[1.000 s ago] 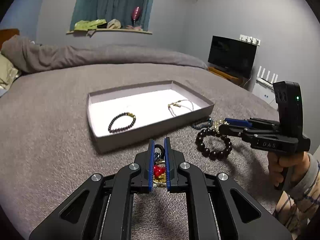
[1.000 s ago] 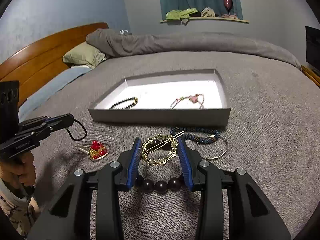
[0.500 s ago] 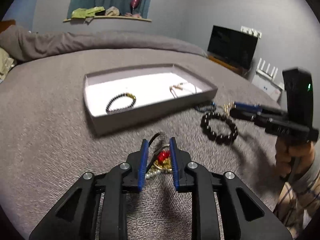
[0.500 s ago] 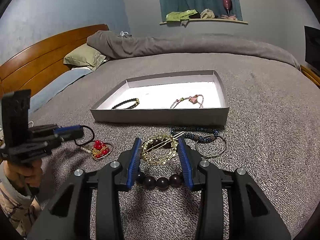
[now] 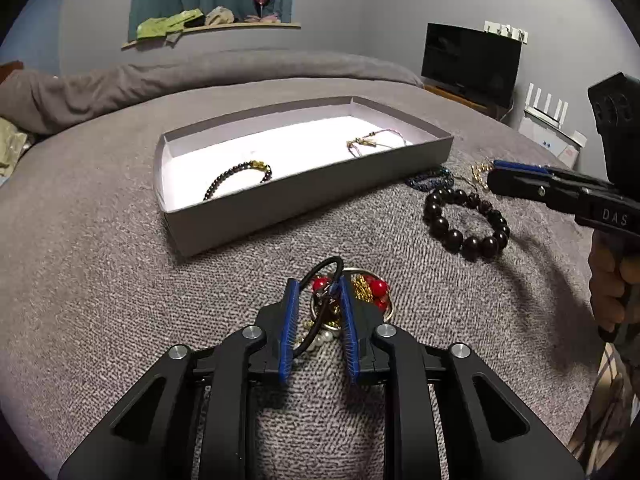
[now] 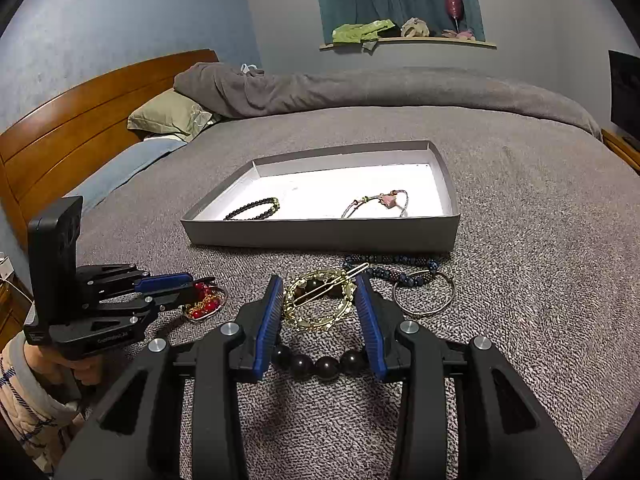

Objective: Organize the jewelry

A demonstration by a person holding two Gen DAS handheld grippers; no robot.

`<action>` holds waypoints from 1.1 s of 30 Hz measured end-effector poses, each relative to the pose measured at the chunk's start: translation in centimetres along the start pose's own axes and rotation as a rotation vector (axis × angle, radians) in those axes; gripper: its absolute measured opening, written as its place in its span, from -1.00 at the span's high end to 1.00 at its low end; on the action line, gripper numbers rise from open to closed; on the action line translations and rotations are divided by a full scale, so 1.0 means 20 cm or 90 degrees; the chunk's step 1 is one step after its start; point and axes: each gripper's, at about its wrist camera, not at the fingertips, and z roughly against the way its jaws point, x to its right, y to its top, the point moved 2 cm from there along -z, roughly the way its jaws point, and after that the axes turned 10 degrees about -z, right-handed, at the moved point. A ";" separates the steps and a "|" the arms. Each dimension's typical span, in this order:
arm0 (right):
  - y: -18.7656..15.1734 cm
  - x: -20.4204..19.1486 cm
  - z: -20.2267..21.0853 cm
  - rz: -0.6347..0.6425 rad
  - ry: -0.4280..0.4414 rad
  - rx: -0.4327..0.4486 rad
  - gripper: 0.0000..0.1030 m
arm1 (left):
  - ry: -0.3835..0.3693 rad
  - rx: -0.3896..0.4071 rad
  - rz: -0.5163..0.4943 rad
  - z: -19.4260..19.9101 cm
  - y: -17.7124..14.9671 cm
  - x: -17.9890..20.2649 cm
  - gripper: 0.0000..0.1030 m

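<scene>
Left wrist view, left tool (image 5: 318, 292): blue pads a little apart, having just been closing; a black cord loop (image 5: 322, 276) and part of the red-and-gold charm ring (image 5: 370, 294) lie between them, though whether the pads press on them I cannot tell; small white pearls show lower in the gap
Left wrist view, only here: a dark screen (image 5: 470, 62) on a low stand by the far wall; a white router with aerials to its right; the whole circle of the dark wooden bead bracelet (image 5: 466, 220) lying on the bed cover (image 5: 100, 272) right of the grey box (image 5: 280, 204)
Left wrist view, right tool (image 5: 496, 176): seen side-on, tip above the gold piece beyond the bead bracelet; the letters "DAS" can be read on its body
Left wrist view, box contents: a black bead bracelet (image 5: 238, 178) with gold beads at left; a thin string bracelet (image 5: 374, 142) at right
Right wrist view, right tool (image 6: 320, 296): pads well apart, clasping nothing; the gold ring hair clip (image 6: 320, 300) lies on the cover between them; four dark beads show nearer the camera
Right wrist view, only here: the wooden headboard (image 6: 80, 120); a green pillow; a plain metal bangle (image 6: 424, 294) and a blue beaded strand (image 6: 394, 272) in front of the box; a pink charm on the string bracelet
Right wrist view, left tool: low over the red charm ring at left, held by a hand in a quilted sleeve; small lettering on its side, too small to read
</scene>
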 end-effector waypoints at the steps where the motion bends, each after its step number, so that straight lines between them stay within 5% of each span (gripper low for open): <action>1: 0.00 0.00 0.00 0.000 0.000 0.000 0.27 | -0.004 0.005 0.004 0.01 0.01 -0.01 0.79; 21: 0.11 -0.06 0.02 0.018 0.010 0.023 0.27 | -0.017 0.110 0.007 0.28 0.22 -0.05 0.89; 33: 0.32 -0.06 -0.10 0.049 -0.010 0.030 0.27 | 0.000 0.106 0.011 0.16 0.42 -0.19 0.88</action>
